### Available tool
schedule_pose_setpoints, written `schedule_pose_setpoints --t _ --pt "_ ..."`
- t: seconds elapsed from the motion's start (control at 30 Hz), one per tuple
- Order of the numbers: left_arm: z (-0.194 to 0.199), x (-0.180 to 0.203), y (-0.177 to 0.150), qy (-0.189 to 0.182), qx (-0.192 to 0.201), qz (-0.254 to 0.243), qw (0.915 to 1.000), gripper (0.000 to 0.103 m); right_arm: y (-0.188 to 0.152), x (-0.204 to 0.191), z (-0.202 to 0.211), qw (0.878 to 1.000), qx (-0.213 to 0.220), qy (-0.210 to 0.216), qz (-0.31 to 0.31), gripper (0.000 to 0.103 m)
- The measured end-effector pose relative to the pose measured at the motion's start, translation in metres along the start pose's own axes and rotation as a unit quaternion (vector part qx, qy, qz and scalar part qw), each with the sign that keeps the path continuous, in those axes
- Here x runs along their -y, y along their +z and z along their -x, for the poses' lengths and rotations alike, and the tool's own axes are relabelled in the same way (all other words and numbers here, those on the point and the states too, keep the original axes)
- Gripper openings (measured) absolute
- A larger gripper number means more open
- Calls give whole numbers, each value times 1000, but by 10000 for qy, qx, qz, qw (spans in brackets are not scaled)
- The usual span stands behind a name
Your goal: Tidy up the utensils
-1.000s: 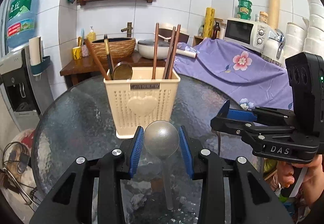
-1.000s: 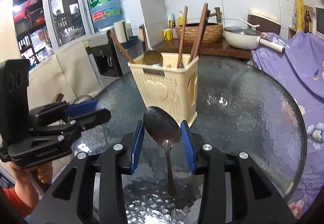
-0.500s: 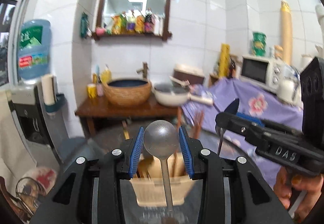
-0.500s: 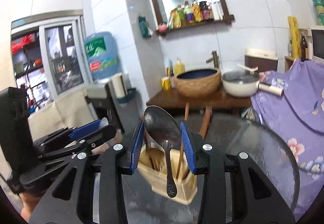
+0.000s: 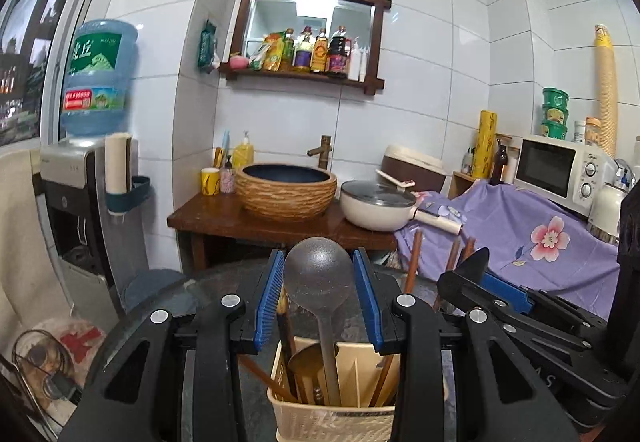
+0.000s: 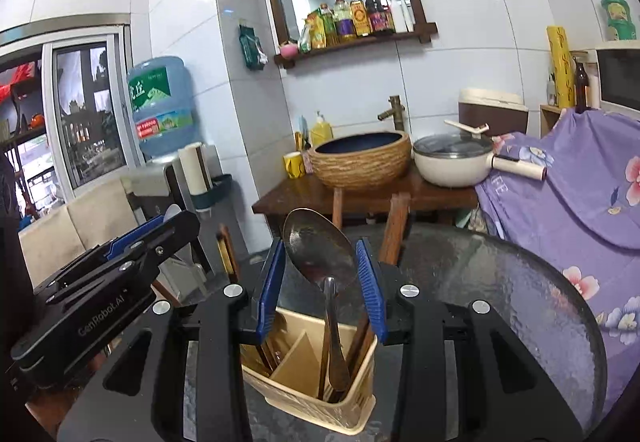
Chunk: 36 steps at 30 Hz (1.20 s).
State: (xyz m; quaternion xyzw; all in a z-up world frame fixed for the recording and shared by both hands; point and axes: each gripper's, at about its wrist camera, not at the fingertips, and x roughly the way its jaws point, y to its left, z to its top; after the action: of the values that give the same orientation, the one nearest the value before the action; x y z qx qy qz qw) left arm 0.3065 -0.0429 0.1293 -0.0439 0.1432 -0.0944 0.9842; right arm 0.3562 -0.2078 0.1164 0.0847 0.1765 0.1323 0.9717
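My left claw (image 5: 319, 296) is pinching a grey spoon (image 5: 319, 274) by its bowl in the middle of the frame. My right claw (image 6: 322, 284) is pinching a shiny spoon (image 6: 320, 248) too. Both handles are hanging down over the cream basket (image 5: 332, 420) on the glass bench (image 6: 500, 282), low in the frame.

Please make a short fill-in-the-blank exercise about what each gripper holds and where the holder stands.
1. The left gripper is shut on the bowl of a grey ____.
2. The right gripper holds a metal spoon with its handle pointing ____.
3. The cream holder stands on a round ____ table.
4. In the holder stand several brown ____.

Missing words: spoon; down; glass; chopsticks
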Motion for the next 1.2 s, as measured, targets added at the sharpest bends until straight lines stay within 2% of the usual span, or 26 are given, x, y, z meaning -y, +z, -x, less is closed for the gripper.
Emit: schedule_pose_setpoints --t 0.07,0.37,0.57,0.7,0.73,0.83,0.9,1.0,1.03,1.07,1.2 --pt "-7 -2 -13 9 -166 -14 9999 35 -11 2 -5 10000 -96 -6 -2 38" --pt "-12 -5 -49 -96 -449 -189 9988 35 -42 0 -10 9993 -299 -19 239 38" --pt "-14 -8 -56 -180 -539 -247 9981 35 -54 1 -14 9985 -399 -70 360 38" --pt "-6 -7 -56 -244 -442 -283 9983 37 -60 4 -15 9983 -447 -58 364 38" --pt "-4 -7 -56 -256 -405 -314 9984 41 -61 5 -14 9984 -433 -54 365 40" --pt "4 -7 -56 -308 -294 -320 9986 54 -62 8 -9 9988 -346 -40 330 55" --pt "12 -8 -55 -361 -223 -300 9986 59 -61 10 -2 9993 -253 7 280 55" --pt "27 -12 -54 -385 -100 -185 9990 78 -58 10 12 9996 -107 15 272 60" --pt "36 -15 -54 -375 -9 -98 9992 89 -58 10 20 9997 -58 -25 249 71" --pt "45 -18 -55 -394 84 -24 9992 94 -58 11 28 9997 -14 -78 218 78" --pt "79 -20 -62 -610 225 -101 9978 96 -64 7 63 9992 101 -69 377 87"
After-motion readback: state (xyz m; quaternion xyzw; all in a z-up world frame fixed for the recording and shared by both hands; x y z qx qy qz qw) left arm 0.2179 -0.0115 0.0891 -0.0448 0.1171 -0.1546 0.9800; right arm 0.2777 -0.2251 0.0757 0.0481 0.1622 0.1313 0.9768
